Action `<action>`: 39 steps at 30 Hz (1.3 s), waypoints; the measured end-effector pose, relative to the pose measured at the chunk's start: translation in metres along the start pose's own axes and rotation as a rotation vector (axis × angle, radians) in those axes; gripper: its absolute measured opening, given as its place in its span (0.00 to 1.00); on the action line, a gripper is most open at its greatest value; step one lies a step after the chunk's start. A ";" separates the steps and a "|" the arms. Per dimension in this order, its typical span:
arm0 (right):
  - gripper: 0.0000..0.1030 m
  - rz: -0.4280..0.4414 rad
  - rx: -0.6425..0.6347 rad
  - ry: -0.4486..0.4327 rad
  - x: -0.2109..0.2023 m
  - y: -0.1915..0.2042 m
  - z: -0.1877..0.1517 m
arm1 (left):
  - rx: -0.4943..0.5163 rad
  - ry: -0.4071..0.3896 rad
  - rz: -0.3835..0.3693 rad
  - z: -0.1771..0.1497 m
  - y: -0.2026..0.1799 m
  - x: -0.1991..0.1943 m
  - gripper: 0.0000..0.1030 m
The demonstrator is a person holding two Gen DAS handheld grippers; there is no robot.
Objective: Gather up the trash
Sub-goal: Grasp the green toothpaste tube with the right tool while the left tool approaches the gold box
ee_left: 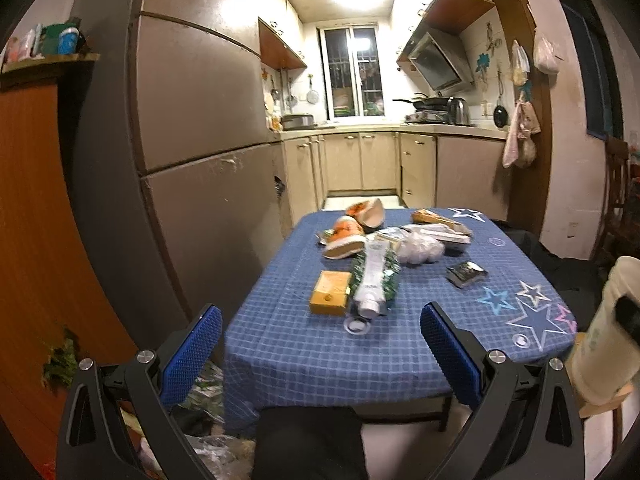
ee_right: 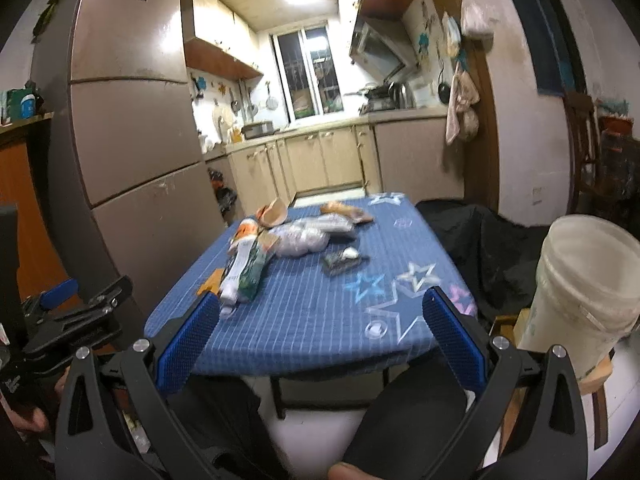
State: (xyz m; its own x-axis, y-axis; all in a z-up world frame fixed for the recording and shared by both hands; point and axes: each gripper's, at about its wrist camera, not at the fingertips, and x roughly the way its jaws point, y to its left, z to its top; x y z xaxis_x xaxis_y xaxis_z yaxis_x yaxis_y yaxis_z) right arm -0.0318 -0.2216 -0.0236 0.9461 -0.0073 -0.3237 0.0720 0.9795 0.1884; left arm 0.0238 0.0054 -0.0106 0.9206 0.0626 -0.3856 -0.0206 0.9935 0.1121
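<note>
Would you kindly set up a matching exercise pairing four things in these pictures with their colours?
Things:
1. small box
2. tube
3. tablecloth
4. bucket

Colours:
A. blue with white grid lines and stars
B. cream, standing right of the table
C. orange-yellow
D. white, lying on a green wrapper

Pairs: 1-C, 2-D, 3-A, 4-B

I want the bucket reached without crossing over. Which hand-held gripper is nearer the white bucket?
Right. The white bucket stands just right of the right hand-held gripper. The left hand-held gripper sits farther left, with the bucket only at its view's right edge.
</note>
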 end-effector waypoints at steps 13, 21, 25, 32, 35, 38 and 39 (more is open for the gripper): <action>0.95 -0.056 -0.166 0.046 0.066 0.013 0.005 | -0.049 0.069 0.082 -0.003 0.064 0.092 0.97; 0.95 0.197 -0.093 0.321 0.178 0.018 -0.007 | -0.100 0.216 -0.044 -0.028 0.079 0.165 0.87; 0.92 0.369 -0.060 0.405 0.238 0.036 -0.006 | -0.120 0.314 -0.104 -0.039 0.077 0.202 0.75; 0.84 0.636 0.103 0.529 0.327 0.059 -0.009 | -0.056 0.318 -0.176 -0.034 0.062 0.237 0.74; 0.83 0.699 0.158 0.585 0.351 0.063 -0.013 | -0.048 0.318 -0.197 -0.034 0.059 0.246 0.74; 0.82 0.738 0.194 0.627 0.367 0.069 -0.020 | -0.044 0.323 -0.212 -0.034 0.058 0.252 0.74; 0.73 0.744 0.193 0.639 0.371 0.072 -0.021 | -0.042 0.324 -0.218 -0.035 0.058 0.253 0.74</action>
State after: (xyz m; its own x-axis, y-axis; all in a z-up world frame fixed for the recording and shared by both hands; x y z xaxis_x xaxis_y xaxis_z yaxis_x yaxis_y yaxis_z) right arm 0.3176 -0.1491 -0.1497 0.4279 0.7599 -0.4893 -0.3661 0.6407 0.6749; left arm 0.2418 0.0817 -0.1334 0.7345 -0.1297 -0.6661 0.1396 0.9895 -0.0387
